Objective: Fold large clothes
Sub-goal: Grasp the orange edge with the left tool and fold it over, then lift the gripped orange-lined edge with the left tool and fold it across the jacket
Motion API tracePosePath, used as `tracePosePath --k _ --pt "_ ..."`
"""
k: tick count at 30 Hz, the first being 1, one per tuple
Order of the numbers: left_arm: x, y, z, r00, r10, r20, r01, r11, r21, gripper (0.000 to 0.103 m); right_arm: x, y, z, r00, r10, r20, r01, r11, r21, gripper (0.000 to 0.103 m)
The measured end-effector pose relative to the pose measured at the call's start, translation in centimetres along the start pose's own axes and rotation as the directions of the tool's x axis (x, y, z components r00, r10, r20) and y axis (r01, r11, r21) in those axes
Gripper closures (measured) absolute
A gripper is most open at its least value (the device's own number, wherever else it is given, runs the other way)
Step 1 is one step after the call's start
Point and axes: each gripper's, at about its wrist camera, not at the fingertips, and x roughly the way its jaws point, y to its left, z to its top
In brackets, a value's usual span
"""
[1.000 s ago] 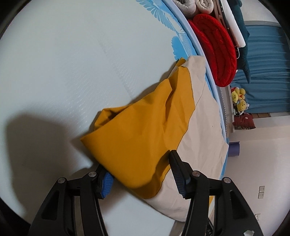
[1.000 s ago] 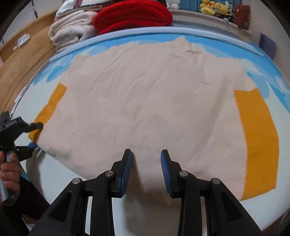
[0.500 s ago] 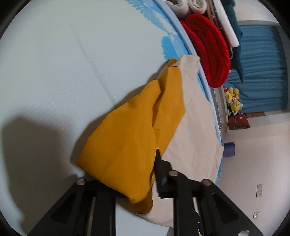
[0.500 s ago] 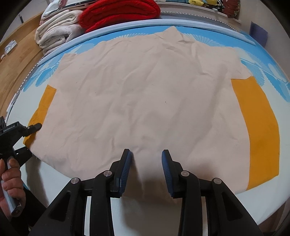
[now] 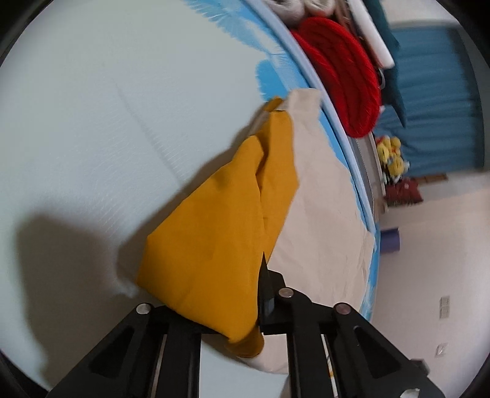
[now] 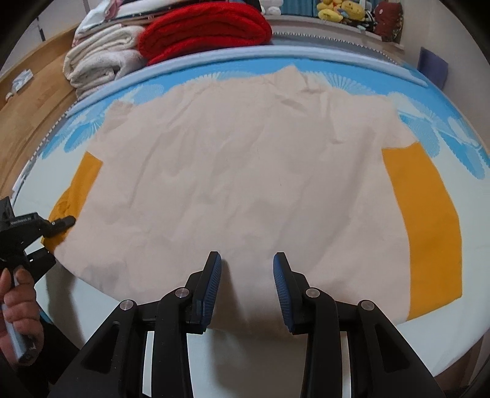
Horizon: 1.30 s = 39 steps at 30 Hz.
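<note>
Mustard sleeve [image 5: 214,245] at the bed's [image 5: 92,122] left edge is pinched in our left gripper [image 5: 245,318], jaws closing, presumably to fold it inward. Shirt [image 6: 245,183] lies flat mid-bed. Right gripper [image 6: 245,278] hovers over its near hem, parted, grasping nothing.

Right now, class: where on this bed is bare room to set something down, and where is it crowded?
Free: the pale bed sheet beside the yellow sleeve, and the strip right of the other yellow sleeve. Crowded: the middle under the shirt, and behind the bed's far edge, with the red blanket and towels.
</note>
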Motion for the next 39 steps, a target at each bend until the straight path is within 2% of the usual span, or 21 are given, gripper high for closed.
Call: tracePosePath --k 3,5,10,12,14,18,20,22,23,26,30,34,36,39 --pt "-1.5 -0.9 0.1 1.0 -0.022 0.008 0.022 0.999 0.033 0.095 -1.3 1.1 0.4 0.999 -0.007 0.048 0.008 1.0 -0.028 0.066" --pt "-2.6 -2.1 0.2 1.0 -0.002 0.024 0.0 0.996 0.092 0.095 -1.9 1.8 0.5 0.997 -0.015 0.073 0.018 0.999 -0.038 0.066" --pt "-5.2 -3.1 1.0 0.999 0.038 0.038 -0.043 0.989 0.141 0.097 -2.6 3.6 0.1 0.992 -0.062 0.107 0.068 0.996 -0.052 0.066" --pt "-6.6 -3.8 1.3 0.997 0.068 0.045 -0.076 0.978 0.195 0.097 -2.6 4.6 -0.2 0.99 -0.086 0.113 0.095 0.993 -0.076 0.066" --pt "-7.9 -4.4 1.4 0.994 0.094 0.051 -0.104 0.959 0.263 0.097 -2.4 5.5 -0.4 0.992 -0.076 0.097 0.083 0.994 -0.073 0.066" --pt "-10.4 -5.8 1.0 0.988 0.131 0.087 -0.155 0.895 0.418 0.097 -0.6 7.2 -0.9 0.995 -0.083 0.047 0.088 0.989 -0.118 0.066" --pt "-10.4 -6.1 0.1 0.986 0.139 0.09 -0.166 0.86 0.482 0.097 2.4 7.8 -1.5 0.995 -0.07 -0.066 0.059 0.987 -0.151 0.066" --pt "-10.0 -6.0 -0.9 0.982 0.146 0.121 -0.188 0.832 0.522 0.097 3.7 7.8 -1.6 0.992 -0.06 -0.114 0.043 0.988 -0.146 0.066" --pt "-9.8 -5.9 -1.1 0.981 0.146 0.129 -0.192 0.829 0.526 0.098 3.8 7.6 -1.5 0.992 -0.057 -0.116 0.04 0.99 -0.139 0.066" --pt "-9.7 -5.8 -1.3 0.98 0.126 0.154 -0.188 0.843 0.504 0.098 2.7 6.8 -0.8 0.992 -0.02 -0.122 0.006 0.994 -0.113 0.066" --pt "-9.2 -6.4 -1.6 0.978 0.124 0.165 -0.191 0.845 0.499 0.098 -1.1 4.1 1.0 0.998 0.021 -0.059 -0.026 0.996 -0.085 0.066" --pt "-9.1 -7.5 -2.1 0.979 0.111 0.171 -0.185 0.834 0.52 0.098 -7.9 -1.2 4.5 0.995 0.01 0.096 -0.001 0.995 -0.095 0.065" --pt "-9.0 -8.1 -2.6 0.977 0.117 0.177 -0.195 0.821 0.536 0.098 -10.9 -4.2 5.5 0.984 -0.015 0.176 0.036 0.992 -0.118 0.058" --pt "-8.6 -9.3 -3.2 0.975 0.126 0.181 -0.207 0.806 0.555 0.098 -13.9 -9.3 5.9 0.952 -0.107 0.287 0.141 0.985 -0.098 0.057"
